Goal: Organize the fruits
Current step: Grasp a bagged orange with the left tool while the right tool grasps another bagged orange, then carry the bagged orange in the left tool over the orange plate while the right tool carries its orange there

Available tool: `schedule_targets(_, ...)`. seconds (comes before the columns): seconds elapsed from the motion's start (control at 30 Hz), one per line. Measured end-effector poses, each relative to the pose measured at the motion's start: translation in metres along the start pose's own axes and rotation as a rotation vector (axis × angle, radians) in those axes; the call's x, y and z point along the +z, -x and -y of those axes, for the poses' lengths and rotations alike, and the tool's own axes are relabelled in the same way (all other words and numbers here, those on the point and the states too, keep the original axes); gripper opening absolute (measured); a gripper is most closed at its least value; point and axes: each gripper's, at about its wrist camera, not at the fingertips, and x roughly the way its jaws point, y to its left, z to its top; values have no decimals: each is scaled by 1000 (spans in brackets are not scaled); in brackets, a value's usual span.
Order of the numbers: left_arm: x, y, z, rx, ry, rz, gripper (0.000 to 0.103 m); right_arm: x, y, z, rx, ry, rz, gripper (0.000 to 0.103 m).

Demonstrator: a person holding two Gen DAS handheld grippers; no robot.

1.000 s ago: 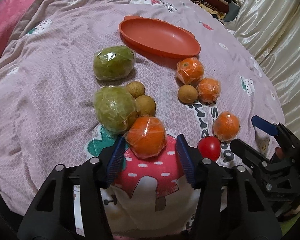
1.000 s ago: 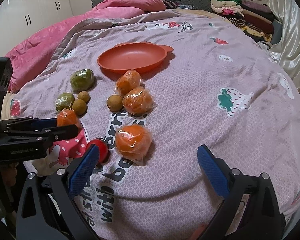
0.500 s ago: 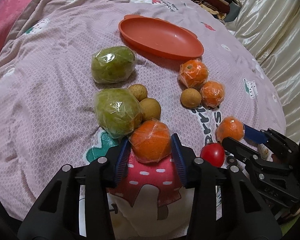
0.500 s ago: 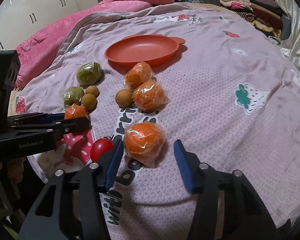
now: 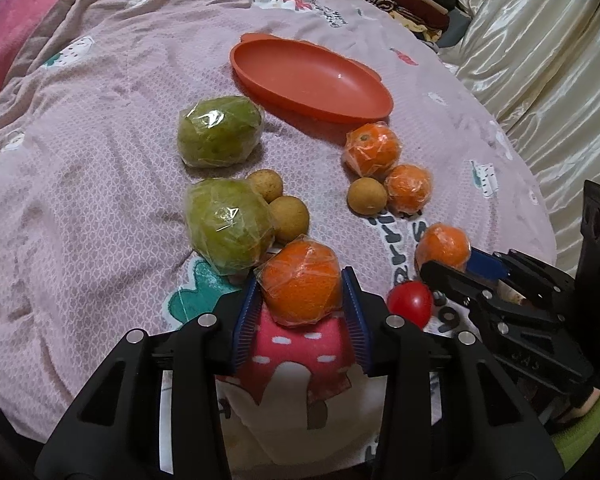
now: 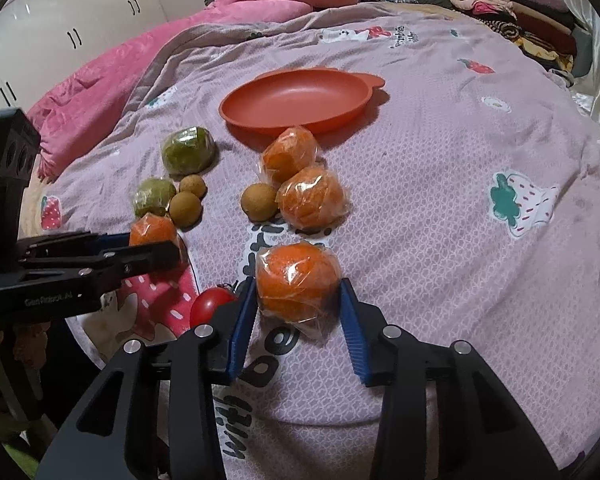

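Note:
Fruits lie on a pink bedspread before an orange plate (image 5: 312,80) (image 6: 300,100). My left gripper (image 5: 302,292) is shut on a plastic-wrapped orange (image 5: 302,282), its blue pads (image 5: 247,308) touching both sides. My right gripper (image 6: 298,304) is shut on another wrapped orange (image 6: 296,280), also seen in the left wrist view (image 5: 442,244). A red tomato (image 5: 410,304) (image 6: 210,306) lies between the two grippers. Two more wrapped oranges (image 6: 290,154) (image 6: 312,198), two wrapped green fruits (image 5: 220,130) (image 5: 228,224) and three small brown longans (image 5: 288,218) lie nearer the plate.
Folded clothes (image 6: 516,8) are stacked at the bed's far right. A pink blanket (image 6: 140,52) lies at the far left. Shiny cream fabric (image 5: 540,60) borders the bed's right edge. White wardrobe doors (image 6: 40,20) stand behind.
Both grippers moved forward and closed. The left closed on the near wrapped orange; the right, wide open a second ago, closed on the orange beside the tomato.

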Motion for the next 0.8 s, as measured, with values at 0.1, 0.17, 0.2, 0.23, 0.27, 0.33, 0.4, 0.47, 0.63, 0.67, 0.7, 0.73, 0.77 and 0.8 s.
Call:
schedule_targets(0.1, 1, 9, 2, -14, -4, 15, 32, 4, 6, 3, 1, -6, 14, 39)
schedule_targets(0.17, 4, 15, 2, -21, -4, 26, 32, 7, 10, 5, 1, -5, 26, 39)
schedule_targets(0.2, 5, 17, 3, -22, -3, 31, 32, 10, 12, 5, 0, -4, 32, 39)
schedule_targets(0.23, 7, 20, 4, -22, -1, 37, 32, 12, 14, 6, 0, -4, 40, 39)
schedule_targets(0.27, 9, 23, 4, -29, -1, 44, 32, 15, 16, 7, 1, -4, 46, 39)
schedule_targets(0.33, 15, 26, 5, -33, -2, 55, 32, 19, 18, 7, 3, 2, 57, 39)
schedule_targets(0.4, 21, 28, 8, -32, -3, 65, 32, 24, 21, 8, 5, 5, 69, 39)
schedule_targets(0.47, 28, 30, 8, -33, -2, 73, 32, 29, 22, 9, 6, 6, 79, 39)
schedule_targets(0.63, 45, 31, 7, -16, -9, 90, 32, 38, 23, 11, 8, 13, 91, 39)
schedule_targets(0.67, 51, 30, 5, -15, -8, 91, 32, 40, 23, 12, 6, 15, 94, 39)
schedule_targets(0.7, 54, 30, 4, -13, -7, 93, 32, 43, 23, 13, 6, 19, 97, 39)
schedule_targets(0.73, 60, 29, 2, -10, -4, 96, 32, 44, 23, 13, 5, 22, 98, 39)
schedule_targets(0.77, 64, 28, 0, -9, -3, 97, 32, 47, 22, 13, 1, 24, 100, 39)
schedule_targets(0.8, 67, 28, -2, -8, -2, 99, 32, 50, 22, 14, 1, 26, 102, 39)
